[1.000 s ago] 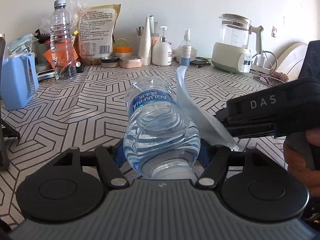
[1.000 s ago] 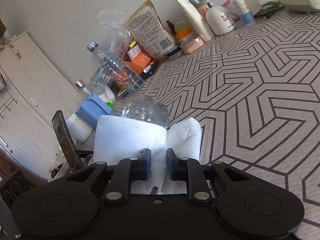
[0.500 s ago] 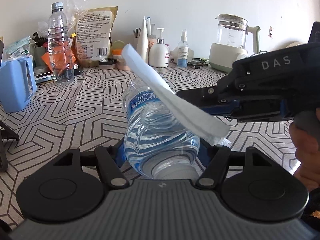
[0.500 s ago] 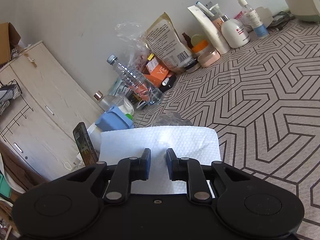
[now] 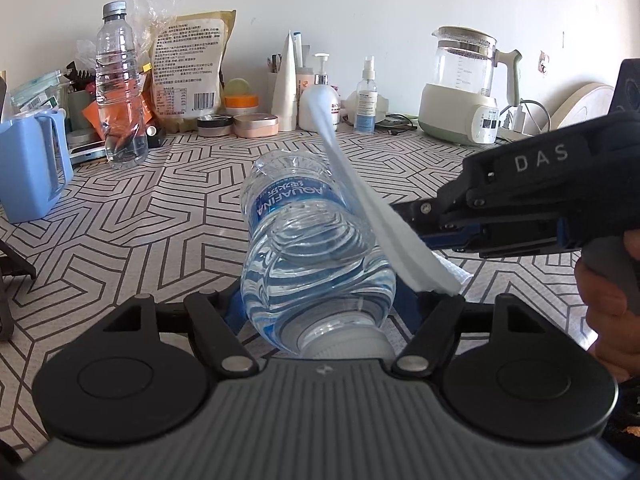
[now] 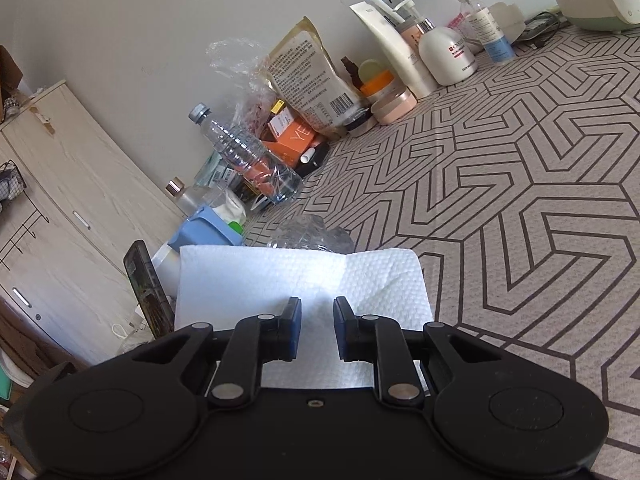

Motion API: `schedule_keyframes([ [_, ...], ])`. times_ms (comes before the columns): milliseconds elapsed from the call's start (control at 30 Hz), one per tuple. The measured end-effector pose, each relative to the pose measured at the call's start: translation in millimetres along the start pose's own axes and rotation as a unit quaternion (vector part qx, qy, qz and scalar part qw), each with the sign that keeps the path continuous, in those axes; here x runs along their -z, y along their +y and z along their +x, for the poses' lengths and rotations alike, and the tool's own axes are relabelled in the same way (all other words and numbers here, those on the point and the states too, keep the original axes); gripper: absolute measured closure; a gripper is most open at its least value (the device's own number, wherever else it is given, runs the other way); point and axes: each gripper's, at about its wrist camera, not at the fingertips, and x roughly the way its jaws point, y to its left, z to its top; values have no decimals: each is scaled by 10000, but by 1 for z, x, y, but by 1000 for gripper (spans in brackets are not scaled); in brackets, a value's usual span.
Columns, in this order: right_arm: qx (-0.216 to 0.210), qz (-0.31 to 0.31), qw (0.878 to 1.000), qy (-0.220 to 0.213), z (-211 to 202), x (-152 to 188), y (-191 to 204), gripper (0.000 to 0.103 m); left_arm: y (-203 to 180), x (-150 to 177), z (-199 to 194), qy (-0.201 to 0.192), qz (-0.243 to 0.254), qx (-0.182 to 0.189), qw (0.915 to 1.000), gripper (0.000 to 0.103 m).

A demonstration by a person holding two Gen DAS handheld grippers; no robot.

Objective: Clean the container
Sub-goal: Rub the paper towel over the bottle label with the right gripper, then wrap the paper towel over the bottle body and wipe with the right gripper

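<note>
My left gripper (image 5: 320,312) is shut on a clear Aquafina bottle (image 5: 312,252), holding it near its capped end so the base points away over the table. My right gripper (image 6: 317,320) is shut on a folded white paper towel (image 6: 280,276). In the left wrist view the towel (image 5: 376,216) lies against the bottle's right side, with the right gripper (image 5: 404,216) coming in from the right. In the right wrist view the bottle's base (image 6: 312,234) shows just above the towel's edge.
The patterned tablecloth (image 5: 140,216) covers the table. At the back stand a second plastic bottle (image 5: 120,92), a food bag (image 5: 188,68), lotion bottles (image 5: 320,100), a glass kettle (image 5: 464,88) and a blue jug (image 5: 28,160). A phone (image 6: 146,288) stands at left.
The towel swept up over the top of the bottle, then came back down along its right side. The left gripper kept hold of the bottle throughout.
</note>
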Motion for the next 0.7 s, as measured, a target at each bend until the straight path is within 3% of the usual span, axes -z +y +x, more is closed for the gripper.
schedule_keyframes([
  [233, 296, -6, 9994, 175, 11, 3, -3, 82, -4, 1, -3, -131, 82, -14, 9999, 37],
  [367, 197, -27, 9996, 192, 8, 3, 0, 95, 0, 2, -5, -118, -94, 273, 9995, 36],
  [700, 770, -374, 9963, -108, -21, 6, 15, 97, -20, 4, -2, -24, 278, 617, 9977, 36],
])
